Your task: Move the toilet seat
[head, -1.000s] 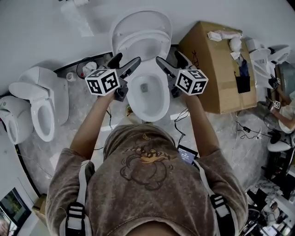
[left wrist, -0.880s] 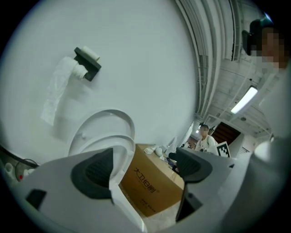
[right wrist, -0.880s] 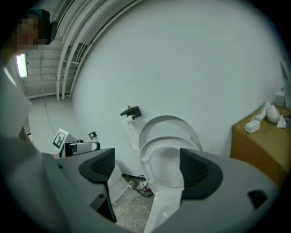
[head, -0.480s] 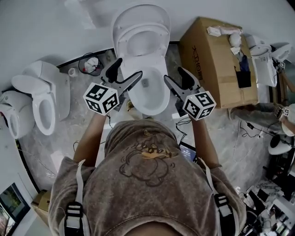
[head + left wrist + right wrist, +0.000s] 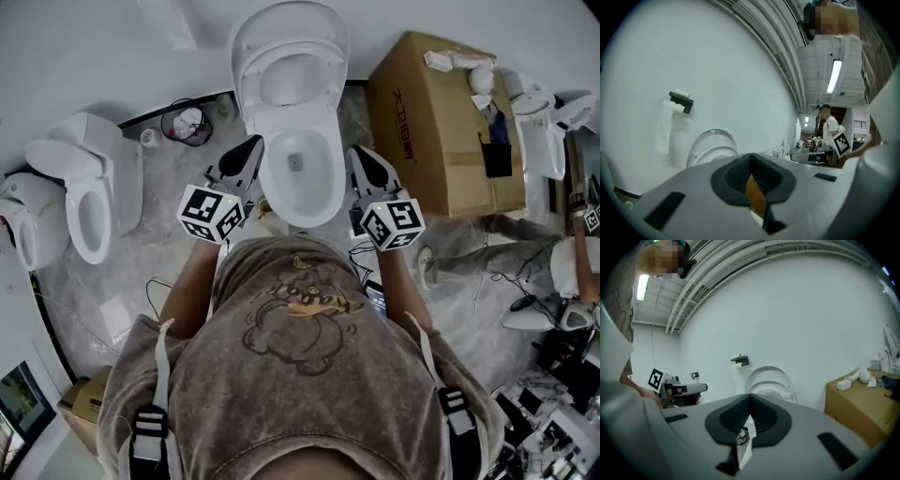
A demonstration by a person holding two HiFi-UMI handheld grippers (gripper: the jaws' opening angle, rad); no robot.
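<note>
While I look down from the head view, the toilet seat (image 5: 330,73) stands raised at twelve o'clock, tipped back with its lid toward the white wall (image 5: 84,56), and the open toilet bowl (image 5: 298,192) lies just below it. My left claw (image 5: 249,148) sits at ten o'clock of the bowl and my right claw (image 5: 362,155) at two o'clock, each just beside the rim and apart from the seat. Both have just been closing and now sit pressed together on nothing. A cardboard box (image 5: 441,141) stands at two o'clock, a small waste bin (image 5: 186,124) at eleven, and two more toilets (image 5: 80,202) at nine.

From the left gripper view, my left claw (image 5: 751,158) has its dark pads meeting in one seam, with only floor showing through the slot beneath. The toilet seat (image 5: 716,151) rises at eleven o'clock of the tips, well apart from them. A toilet paper holder (image 5: 680,98) hangs on the wall higher up at ten, its paper trailing down. At three o'clock I see my other claw's marker cube (image 5: 840,142).

From the right gripper view, my right claw (image 5: 750,399) is equally closed and empty. The toilet seat (image 5: 771,384) stands upright at one o'clock, the toilet paper holder (image 5: 740,361) at twelve, the cardboard box (image 5: 862,401) at three, and my left claw (image 5: 682,389) at nine.
</note>
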